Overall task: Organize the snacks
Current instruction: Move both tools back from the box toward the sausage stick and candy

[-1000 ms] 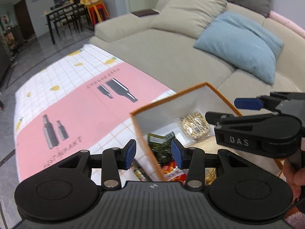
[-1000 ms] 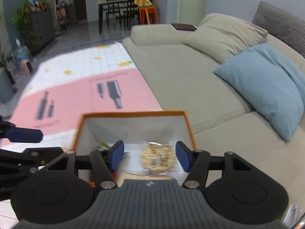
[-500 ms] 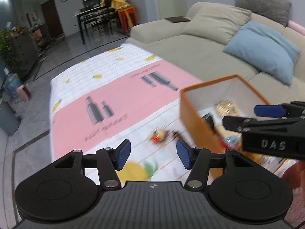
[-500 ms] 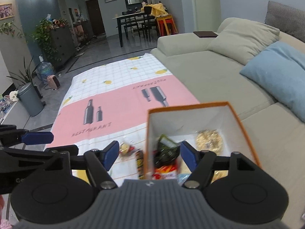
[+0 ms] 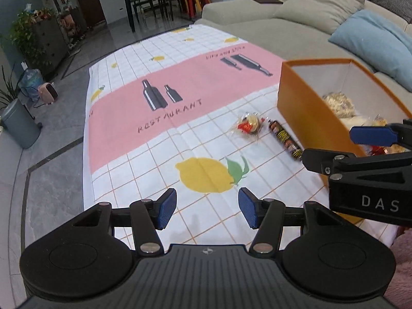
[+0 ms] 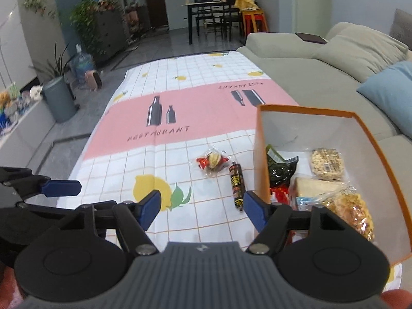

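An orange box (image 5: 309,118) with white inside walls stands on the right of a picnic cloth (image 5: 180,90). It holds several snack packs, among them a peanut bar (image 6: 327,164), a dark green packet (image 6: 279,167) and a golden puffed snack bag (image 6: 352,211). Left of the box (image 6: 261,154) lie a clear-wrapped red and yellow snack (image 5: 247,126) (image 6: 212,161) and a dark sausage stick (image 5: 284,136) (image 6: 237,182). My left gripper (image 5: 207,203) (image 6: 97,195) is open over the lemon print. My right gripper (image 6: 202,203) (image 5: 329,144) is open near the box's left wall. Both are empty.
A beige sofa (image 6: 309,77) with a blue pillow (image 5: 373,41) runs along the right of the cloth. Grey floor tiles (image 5: 51,167) lie to the left, with a grey bin (image 6: 58,100) and plants. A dark dining table (image 6: 206,13) stands far back.
Both grippers have drawn back and left from above the box, bringing the two loose snacks on the cloth into view. The jaws of both stand wider than a second ago.
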`<state>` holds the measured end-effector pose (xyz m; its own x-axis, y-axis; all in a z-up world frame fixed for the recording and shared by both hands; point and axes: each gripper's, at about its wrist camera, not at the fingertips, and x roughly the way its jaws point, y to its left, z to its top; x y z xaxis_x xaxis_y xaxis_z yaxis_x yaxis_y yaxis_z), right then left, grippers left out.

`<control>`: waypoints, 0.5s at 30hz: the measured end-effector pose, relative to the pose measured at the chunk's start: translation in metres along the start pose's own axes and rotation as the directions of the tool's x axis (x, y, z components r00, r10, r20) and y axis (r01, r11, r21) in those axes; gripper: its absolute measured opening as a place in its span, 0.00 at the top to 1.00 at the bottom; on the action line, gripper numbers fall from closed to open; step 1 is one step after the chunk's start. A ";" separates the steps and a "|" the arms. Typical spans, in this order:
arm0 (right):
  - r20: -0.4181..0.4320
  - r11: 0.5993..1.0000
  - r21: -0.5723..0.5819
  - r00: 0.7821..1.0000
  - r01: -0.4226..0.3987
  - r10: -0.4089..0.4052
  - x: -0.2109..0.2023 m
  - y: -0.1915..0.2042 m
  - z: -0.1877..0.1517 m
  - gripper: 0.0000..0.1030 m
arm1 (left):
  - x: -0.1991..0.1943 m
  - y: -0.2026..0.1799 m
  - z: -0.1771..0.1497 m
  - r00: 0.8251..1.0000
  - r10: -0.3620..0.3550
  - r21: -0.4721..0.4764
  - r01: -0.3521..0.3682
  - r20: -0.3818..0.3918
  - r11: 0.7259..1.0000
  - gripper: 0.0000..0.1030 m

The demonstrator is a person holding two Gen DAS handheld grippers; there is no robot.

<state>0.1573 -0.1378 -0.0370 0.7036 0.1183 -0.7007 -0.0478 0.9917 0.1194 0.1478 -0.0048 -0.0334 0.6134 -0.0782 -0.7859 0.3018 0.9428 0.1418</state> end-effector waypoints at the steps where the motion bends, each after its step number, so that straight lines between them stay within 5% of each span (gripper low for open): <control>1: -0.008 1.000 -0.014 1.000 0.001 -0.002 0.004 0.001 0.000 0.33 | 0.003 0.002 -0.001 1.000 0.000 0.004 0.000 -0.002 1.000 0.37; 8: -0.050 0.995 -0.101 0.999 0.010 -0.016 0.035 0.002 0.011 0.33 | 0.030 0.018 0.008 0.999 0.018 0.017 -0.017 -0.029 1.000 0.37; 15: -0.104 0.963 -0.270 0.994 -0.014 -0.015 0.070 0.005 0.030 0.34 | 0.055 0.021 0.024 1.000 0.019 0.132 -0.018 -0.002 0.991 0.37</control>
<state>0.2276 -0.1260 -0.0645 0.6264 0.1081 -0.7720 -0.2471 0.9668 -0.0650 0.2058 0.0031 -0.0593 0.6174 -0.0600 -0.7844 0.3841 0.8932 0.2340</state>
